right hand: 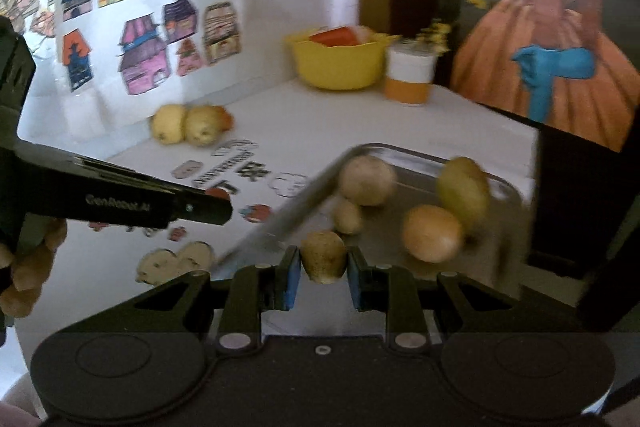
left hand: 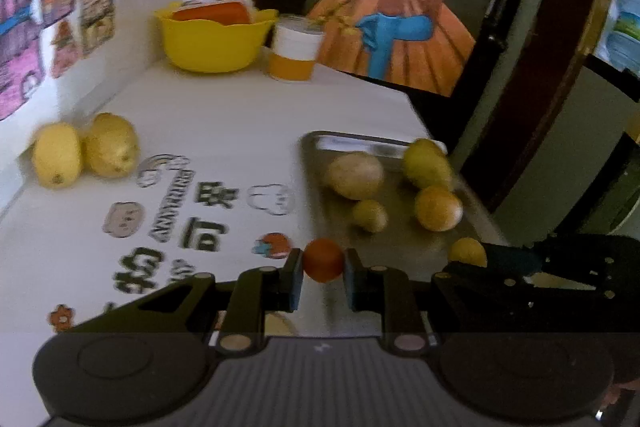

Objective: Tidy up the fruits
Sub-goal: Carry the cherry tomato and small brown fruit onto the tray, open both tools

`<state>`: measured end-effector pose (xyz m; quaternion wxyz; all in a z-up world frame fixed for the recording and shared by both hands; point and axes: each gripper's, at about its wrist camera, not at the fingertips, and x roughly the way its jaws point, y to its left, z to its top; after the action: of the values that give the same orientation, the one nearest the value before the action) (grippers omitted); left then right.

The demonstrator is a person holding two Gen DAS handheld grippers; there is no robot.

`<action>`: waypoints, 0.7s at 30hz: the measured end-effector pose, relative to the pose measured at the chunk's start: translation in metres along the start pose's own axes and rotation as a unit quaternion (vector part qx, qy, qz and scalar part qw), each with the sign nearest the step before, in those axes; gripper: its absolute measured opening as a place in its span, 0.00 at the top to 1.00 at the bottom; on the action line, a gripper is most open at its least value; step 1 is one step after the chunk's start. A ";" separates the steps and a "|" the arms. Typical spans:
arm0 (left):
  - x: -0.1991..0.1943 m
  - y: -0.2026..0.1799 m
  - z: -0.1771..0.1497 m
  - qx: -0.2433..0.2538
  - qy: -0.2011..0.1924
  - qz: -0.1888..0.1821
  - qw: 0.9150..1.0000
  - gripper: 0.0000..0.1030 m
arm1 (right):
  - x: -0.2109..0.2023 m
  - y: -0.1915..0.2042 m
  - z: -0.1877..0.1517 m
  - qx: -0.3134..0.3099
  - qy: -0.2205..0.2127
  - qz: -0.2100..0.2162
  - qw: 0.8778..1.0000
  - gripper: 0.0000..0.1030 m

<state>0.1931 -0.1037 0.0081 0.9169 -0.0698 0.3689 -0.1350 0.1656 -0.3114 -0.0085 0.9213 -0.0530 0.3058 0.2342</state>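
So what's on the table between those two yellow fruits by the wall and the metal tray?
Only printed stickers on the white tabletop, per both views.

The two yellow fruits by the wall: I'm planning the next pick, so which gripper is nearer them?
Left. The left gripper, shut on a small orange fruit, sits on the table side nearer the two yellow fruits. The right gripper holds a brownish fruit over the tray, farther off.
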 end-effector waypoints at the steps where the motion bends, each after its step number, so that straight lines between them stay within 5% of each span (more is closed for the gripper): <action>1: 0.001 -0.005 0.000 0.002 0.001 -0.003 1.000 0.78 | -0.002 -0.005 -0.003 0.004 0.000 -0.005 1.000 0.74; 9: 0.021 -0.032 0.003 0.008 0.008 -0.012 1.000 0.78 | -0.001 -0.034 -0.017 0.028 -0.013 -0.037 0.999 0.74; 21: 0.044 -0.041 0.006 0.020 0.021 -0.003 1.000 0.78 | 0.026 -0.049 -0.017 0.042 -0.006 -0.026 0.999 0.74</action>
<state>0.2194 -0.1560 -0.0075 0.9098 -0.0500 0.3850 -0.1466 0.1973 -0.3480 -0.0400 0.9304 -0.0204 0.3083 0.1973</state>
